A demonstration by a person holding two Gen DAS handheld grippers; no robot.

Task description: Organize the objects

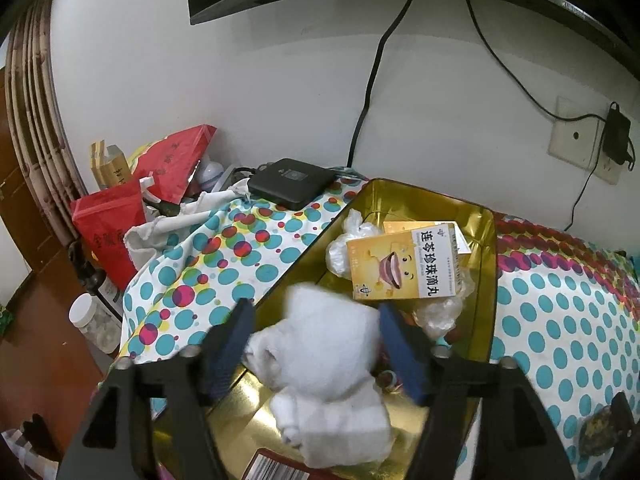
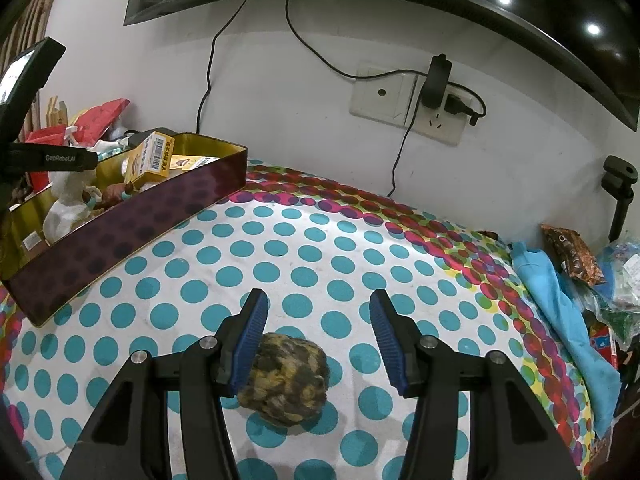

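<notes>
1. Left wrist view: the left gripper [image 1: 316, 340] hangs over the gold tin [image 1: 486, 264] with its jaws apart. The white rolled cloth [image 1: 324, 368] sits between the blue pads [image 1: 236, 344], blurred, and neither pad seems to press on it. I read this as a release, with the cloth dropping into the near end of the tin.

2. Outward from that gripper, at about one o'clock, a yellow medicine box [image 1: 404, 264] lies inside the tin over crumpled clear plastic wrap [image 1: 438, 312]. At eleven o'clock a black set-top box [image 1: 292, 182] rests on the dotted tablecloth [image 1: 560, 320], and red bags [image 1: 110, 236] crowd the far left, around ten o'clock.

3. Right wrist view: the right gripper [image 2: 316, 340] has its jaws apart around a mottled brown-and-yellow ball [image 2: 284, 380] lying on the cloth. The left pad is touching or just beside it; the right pad stands clear, so it is not gripped.

4. From there the tin sits at ten o'clock, well apart, and a blue garment [image 2: 560, 308] lies at three o'clock.

5. Step in hand, as I judge it: filling the tin, one item just let go, the ball next.

6. The next move calls for closing the right jaws evenly on the ball, which looks soft and may roll, then lifting it over the tin's wall.
</notes>
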